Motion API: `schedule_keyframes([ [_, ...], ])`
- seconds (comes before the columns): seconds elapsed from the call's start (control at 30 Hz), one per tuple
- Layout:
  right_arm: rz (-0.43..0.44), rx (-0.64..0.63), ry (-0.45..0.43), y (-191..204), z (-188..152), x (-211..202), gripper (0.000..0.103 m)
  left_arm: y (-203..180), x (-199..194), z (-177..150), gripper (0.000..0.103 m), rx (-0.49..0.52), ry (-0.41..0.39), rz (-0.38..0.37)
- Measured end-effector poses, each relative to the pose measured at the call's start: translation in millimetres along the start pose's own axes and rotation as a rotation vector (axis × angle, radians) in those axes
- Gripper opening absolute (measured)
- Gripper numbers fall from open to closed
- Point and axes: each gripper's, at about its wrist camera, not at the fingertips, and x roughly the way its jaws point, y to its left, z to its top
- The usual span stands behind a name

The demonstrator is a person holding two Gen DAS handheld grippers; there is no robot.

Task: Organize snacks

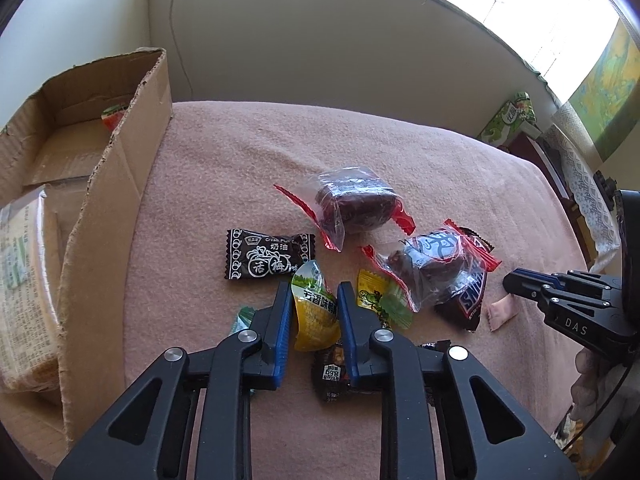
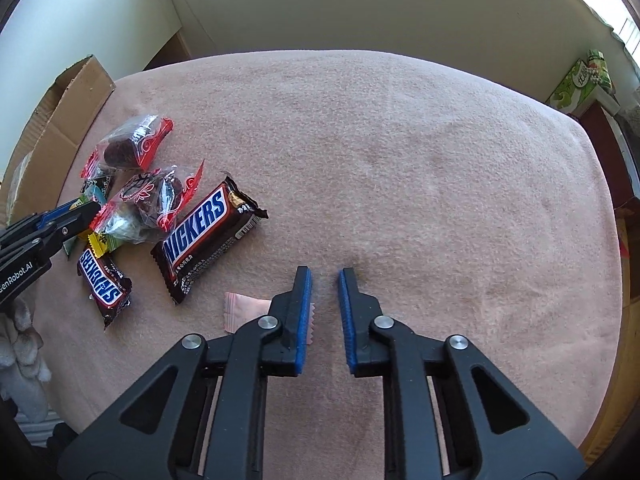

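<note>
The left gripper (image 1: 314,288) has its blue ribbed pads pressed on a yellow packet (image 1: 314,316). The glossy foil, printed with green scenery, buckles between them. It sits at the near edge of the snack heap, not yet lifted clear as far as the view shows. The right gripper (image 2: 325,274) stands with its jaws drawn nearly together, a slim gap between them and nothing in it. A flat pale pink sachet (image 2: 248,308) with a zigzag seam lies on the cloth partly under one finger, not gripped.

Around the left tool lie a black crinkle-edged plum candy (image 1: 266,254), a small yellow-green sachet (image 1: 380,300) and a dark wrapper half hidden beneath the fingers. Further out lie two clear film packs (image 1: 352,200) with red serrated ends, each holding a dark, lumpy cake. A large Snickers bar (image 2: 204,236) and a small Snickers bar (image 2: 102,280), both in shiny brown wrap, lie towards the right gripper.

All of it rests on a fuzzy pink blanket (image 1: 280,140). The torn corrugated cardboard box (image 1: 120,200) stands to the left, with a pale wrapped block and one small red-and-green piece inside.

The sorting looks barely begun: most snacks are outside the box, and the yellow packet seems the next to go.
</note>
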Motion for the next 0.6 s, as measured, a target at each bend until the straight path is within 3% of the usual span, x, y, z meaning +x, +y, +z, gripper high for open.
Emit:
schedule_keyframes([
  [0.17, 0.045, 0.015, -0.015, -14.7, -4.9, -4.5, 0.008, 2.9, -2.2, -0.4, 0.021, -0.023, -0.007, -0.002],
  [0.27, 0.114, 0.045, -0.009, -28.0, -9.4, -7.8, 0.01, 4.2, -3.3, -0.4, 0.021, -0.032, -0.006, -0.003],
  [0.33, 0.162, 0.045, -0.023, -33.2, -11.5, -14.8, 0.02, 5.5, -5.1, -0.6, 0.021, -0.038, -0.006, -0.007],
  [0.4, 0.194, 0.007, -0.048, -34.7, -13.0, -24.7, 0.04, 5.9, -7.4, 0.4, 0.021, -0.046, -0.012, -0.015],
  [0.47, 0.243, -0.058, -0.038, -31.1, -9.6, -28.7, 0.052, 6.1, -9.2, 0.5, 0.021, -0.053, -0.013, -0.023],
  [0.53, 0.297, -0.119, -0.012, -20.2, -3.9, -26.8, 0.052, 4.1, -9.8, 0.1, 0.021, -0.054, -0.009, -0.03],
  [0.6, 0.297, -0.19, 0.027, -9.1, 0.6, -19.7, 0.052, 3.1, -11.4, -0.9, 0.021, -0.055, -0.006, -0.036],
])
